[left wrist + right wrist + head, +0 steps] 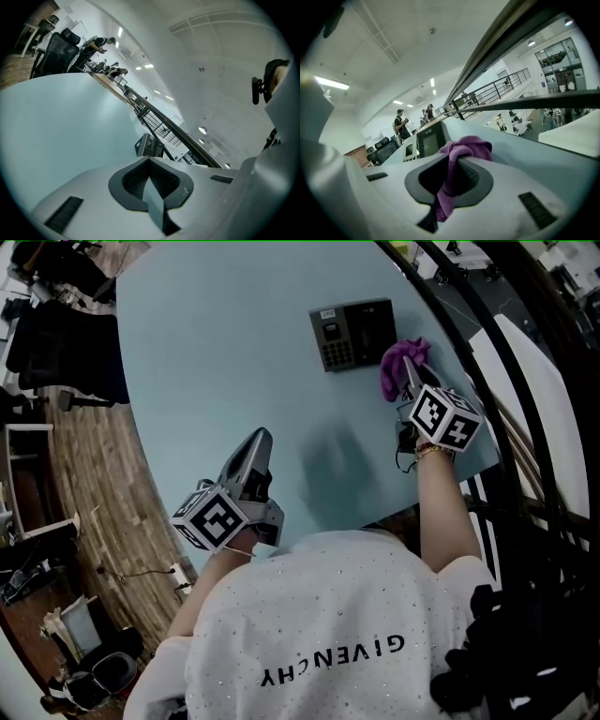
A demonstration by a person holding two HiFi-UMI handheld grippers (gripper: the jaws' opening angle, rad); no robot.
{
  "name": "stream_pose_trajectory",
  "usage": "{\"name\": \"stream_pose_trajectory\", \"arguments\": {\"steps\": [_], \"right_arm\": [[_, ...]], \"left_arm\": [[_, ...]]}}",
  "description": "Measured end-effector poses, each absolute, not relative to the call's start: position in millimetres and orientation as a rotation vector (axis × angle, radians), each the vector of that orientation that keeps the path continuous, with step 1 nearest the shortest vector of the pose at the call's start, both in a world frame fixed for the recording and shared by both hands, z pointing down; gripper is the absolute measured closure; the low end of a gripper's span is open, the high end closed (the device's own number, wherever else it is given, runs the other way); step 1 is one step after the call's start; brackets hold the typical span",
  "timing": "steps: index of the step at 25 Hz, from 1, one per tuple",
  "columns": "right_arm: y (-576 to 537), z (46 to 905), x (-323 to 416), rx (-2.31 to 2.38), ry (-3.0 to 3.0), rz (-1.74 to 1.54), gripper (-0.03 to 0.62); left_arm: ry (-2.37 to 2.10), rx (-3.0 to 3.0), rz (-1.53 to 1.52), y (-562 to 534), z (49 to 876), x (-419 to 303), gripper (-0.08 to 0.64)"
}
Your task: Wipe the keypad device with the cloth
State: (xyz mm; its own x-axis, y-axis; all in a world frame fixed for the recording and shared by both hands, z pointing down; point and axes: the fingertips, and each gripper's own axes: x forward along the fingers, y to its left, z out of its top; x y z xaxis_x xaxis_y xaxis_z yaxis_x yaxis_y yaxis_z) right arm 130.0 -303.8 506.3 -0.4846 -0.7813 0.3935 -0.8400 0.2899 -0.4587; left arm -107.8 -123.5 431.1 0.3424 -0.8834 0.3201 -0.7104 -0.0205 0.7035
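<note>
Your right gripper (452,161) fingers clamp the cloth (466,143), keypad (352,334) just ahead; wiping looks unstarted. Left gripper (149,161) fingers closed, empty.

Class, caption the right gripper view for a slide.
Right gripper clamps purple cloth in its jaws, keypad device beyond on the table.

a pale blue-green table (206,352) with a rounded edge and a smooth, plain top. toward its far right side a dark keypad device (352,335) lies flat on the surface, its button grid on the left half and a dark panel on the right. just right of it sits a bunched purple cloth (401,364), close to the table's edge.
</note>
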Motion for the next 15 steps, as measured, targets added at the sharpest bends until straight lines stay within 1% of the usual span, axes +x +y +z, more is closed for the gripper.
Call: {"name": "stream_pose_trajectory", "arguments": {"steps": [6, 10, 13, 15], "right_arm": [[-285.8, 498.2, 176.2, 1.768, -2.348, 0.983, 0.565], [-262.9, 456.2, 193.6, 1.830, -2.481, 1.079, 0.565], [-244.7, 423.5, 194.7, 1.850, -2.549, 1.032, 0.565], [-237.2, 402.8, 196.8, 1.868, -2.575, 0.963, 0.565]], "left_arm": [[-1.360, 1.821, -0.297, -122.8, 426.2, -96.4, 0.555], [-1.368, 1.870, -0.381, -126.3, 399.6, -106.3, 0.555], [-1.387, 1.874, -0.447, -124.9, 376.5, -126.3, 0.555], [-1.379, 1.956, -0.431, -126.1, 359.4, -128.6, 0.555]]}}
